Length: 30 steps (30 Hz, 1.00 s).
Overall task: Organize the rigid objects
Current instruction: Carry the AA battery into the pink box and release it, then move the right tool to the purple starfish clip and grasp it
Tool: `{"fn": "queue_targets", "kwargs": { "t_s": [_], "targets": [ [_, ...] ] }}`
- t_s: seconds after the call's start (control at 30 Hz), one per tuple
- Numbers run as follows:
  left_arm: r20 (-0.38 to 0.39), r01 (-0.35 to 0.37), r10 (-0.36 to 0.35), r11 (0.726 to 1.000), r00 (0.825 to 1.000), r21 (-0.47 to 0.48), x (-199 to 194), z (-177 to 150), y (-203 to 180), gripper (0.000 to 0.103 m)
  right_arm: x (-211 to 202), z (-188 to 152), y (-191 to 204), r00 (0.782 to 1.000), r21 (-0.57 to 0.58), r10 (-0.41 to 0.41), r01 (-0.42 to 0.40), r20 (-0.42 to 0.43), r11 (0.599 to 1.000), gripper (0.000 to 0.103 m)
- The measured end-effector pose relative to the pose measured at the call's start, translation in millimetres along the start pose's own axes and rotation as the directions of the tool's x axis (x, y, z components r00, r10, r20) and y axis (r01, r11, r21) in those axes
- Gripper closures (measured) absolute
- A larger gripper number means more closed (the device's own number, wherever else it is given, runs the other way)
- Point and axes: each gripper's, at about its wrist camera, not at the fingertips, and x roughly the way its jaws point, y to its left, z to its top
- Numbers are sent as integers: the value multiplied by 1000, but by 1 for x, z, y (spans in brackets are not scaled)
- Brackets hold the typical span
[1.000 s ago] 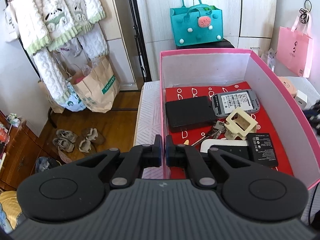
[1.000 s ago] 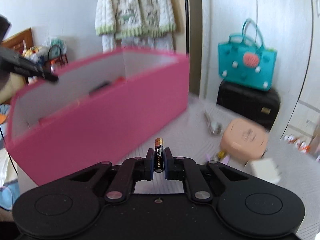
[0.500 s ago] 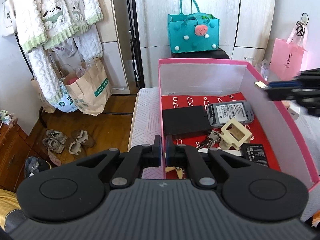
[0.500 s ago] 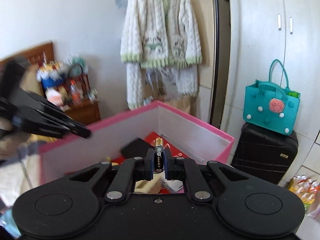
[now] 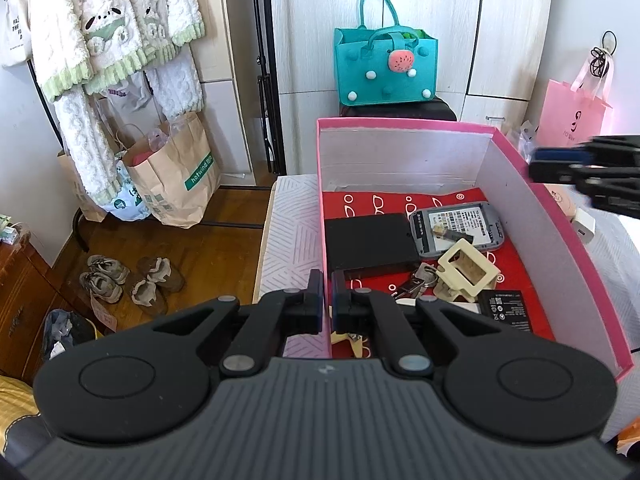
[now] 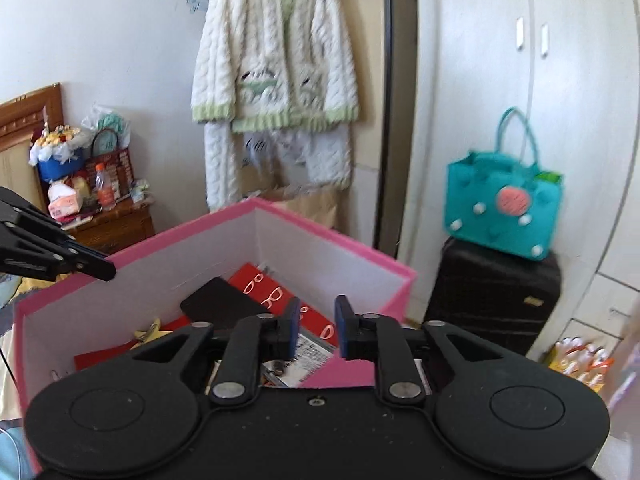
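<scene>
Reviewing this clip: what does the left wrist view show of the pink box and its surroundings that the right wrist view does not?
Only the left wrist view: the battery lying on the grey device, the keys, the cream frame, shoes on the floor, and the pink gift bag.

Only the right wrist view: a cluttered wooden cabinet at left, and the right tool open and empty, its jaws having just been opening.

Both: the pink box, the black case, the teal bag and hanging white cardigan.
</scene>
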Motion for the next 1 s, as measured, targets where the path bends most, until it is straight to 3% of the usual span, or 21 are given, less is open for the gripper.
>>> {"fn": "queue_targets", "kwargs": {
  "t_s": [0.2, 0.4, 0.6, 1.0],
  "targets": [
    [6, -17, 17, 1000, 1000, 9, 0, -1, -1, 99, -49, -19, -16, 996, 57, -82, 80, 34, 995, 67],
    [8, -15, 15, 1000, 1000, 15, 0, -2, -3, 99, -67, -57, -41, 990, 170, -140, 144, -37, 975, 58],
    [5, -21, 21, 999, 1000, 34, 0, -3, -6, 98, -47, -88, -60, 980, 266, -159, 185, -117, 946, 53],
    [2, 5, -5, 999, 1000, 37, -2, 3, -2, 97, 2, -110, -63, 955, 198, -204, 247, -214, 949, 45]
  ]
}}
